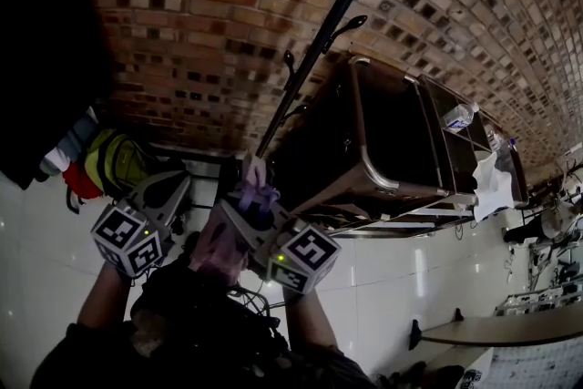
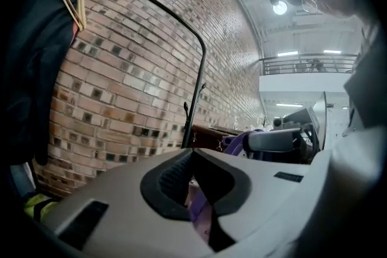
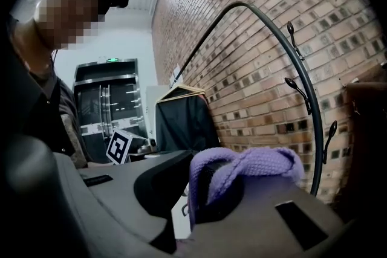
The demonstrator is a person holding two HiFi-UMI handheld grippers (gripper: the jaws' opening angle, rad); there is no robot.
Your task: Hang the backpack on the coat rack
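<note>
The purple backpack (image 1: 221, 249) hangs between my two grippers, just in front of the black coat rack (image 1: 321, 46). The rack's pole stands against the brick wall with curved hooks (image 1: 350, 25) on it. My right gripper (image 1: 253, 198) is shut on the backpack's purple strap loop (image 3: 249, 164), which bulges over its jaws. My left gripper (image 1: 178, 189) is shut on purple fabric (image 2: 199, 209) of the backpack. In the left gripper view the coat rack (image 2: 197, 84) rises straight ahead. In the right gripper view the coat rack (image 3: 305, 90) arcs on the right, its hooks bare.
Dark clothes on a hanger (image 1: 36, 41) and a yellow-green bag (image 1: 114, 161) sit to the left of the rack. A dark wooden shelf unit (image 1: 392, 141) with a bottle (image 1: 460, 116) stands to its right. The floor is pale tile (image 1: 392, 278).
</note>
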